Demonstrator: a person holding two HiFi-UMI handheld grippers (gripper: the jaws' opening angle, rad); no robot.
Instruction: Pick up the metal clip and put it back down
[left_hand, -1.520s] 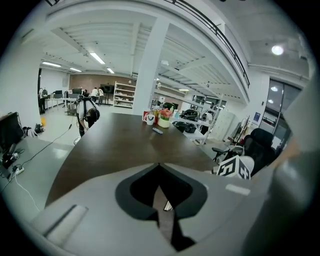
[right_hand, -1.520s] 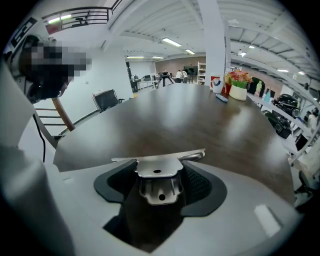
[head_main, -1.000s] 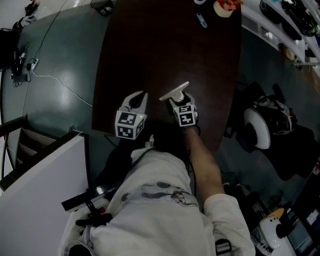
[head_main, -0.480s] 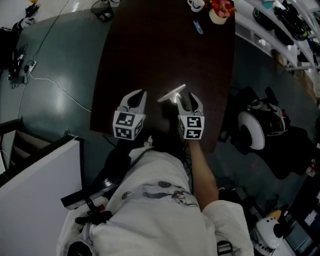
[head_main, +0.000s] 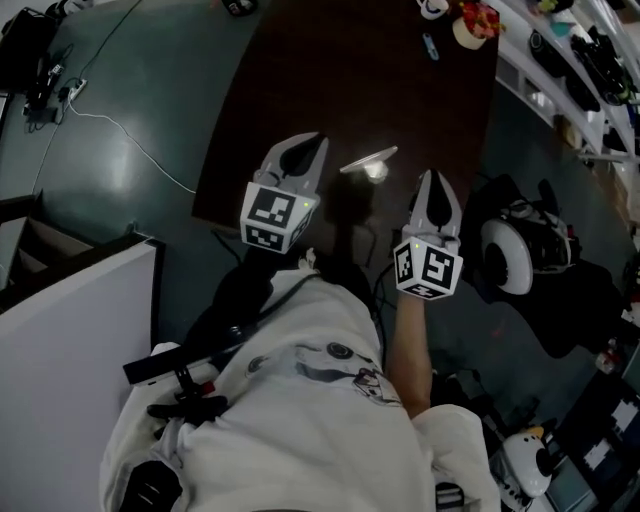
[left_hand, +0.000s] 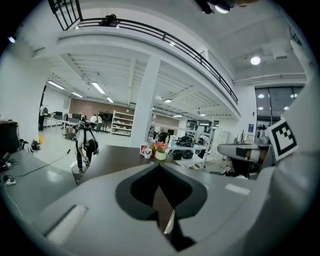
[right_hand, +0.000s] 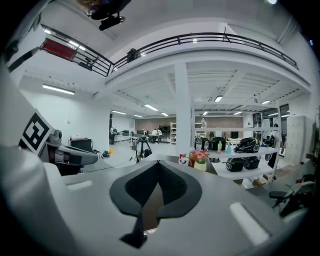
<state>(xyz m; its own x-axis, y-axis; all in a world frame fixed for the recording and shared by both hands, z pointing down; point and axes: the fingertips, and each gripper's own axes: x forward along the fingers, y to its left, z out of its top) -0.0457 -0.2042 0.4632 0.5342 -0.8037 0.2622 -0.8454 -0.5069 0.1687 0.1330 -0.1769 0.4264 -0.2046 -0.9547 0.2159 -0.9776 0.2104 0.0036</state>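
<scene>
The metal clip (head_main: 368, 160), a flat silvery piece, lies on the dark brown table (head_main: 330, 80) near its near edge. No gripper touches it. My right gripper (head_main: 437, 176) hangs raised to the right of the clip, past the table's edge. Its jaws have just been closing and now meet, with nothing between them (right_hand: 159, 164). My left gripper (head_main: 300, 141) is held up to the left of the clip, jaws together and holding nothing (left_hand: 160, 167). A thin bright sliver of the clip (left_hand: 170, 223) shows through the gap below the left jaws.
At the table's far end stand a mug (head_main: 433, 8), a flower pot (head_main: 478, 22) and a small blue item (head_main: 430, 47). A white round device (head_main: 510, 255) sits on the floor at the right. A cable (head_main: 120, 135) crosses the floor at the left, near a white partition (head_main: 70, 380).
The right gripper, earlier open at the clip, has left it on the table, risen, swung right and shut. The left gripper has risen too. The head view has shifted.
</scene>
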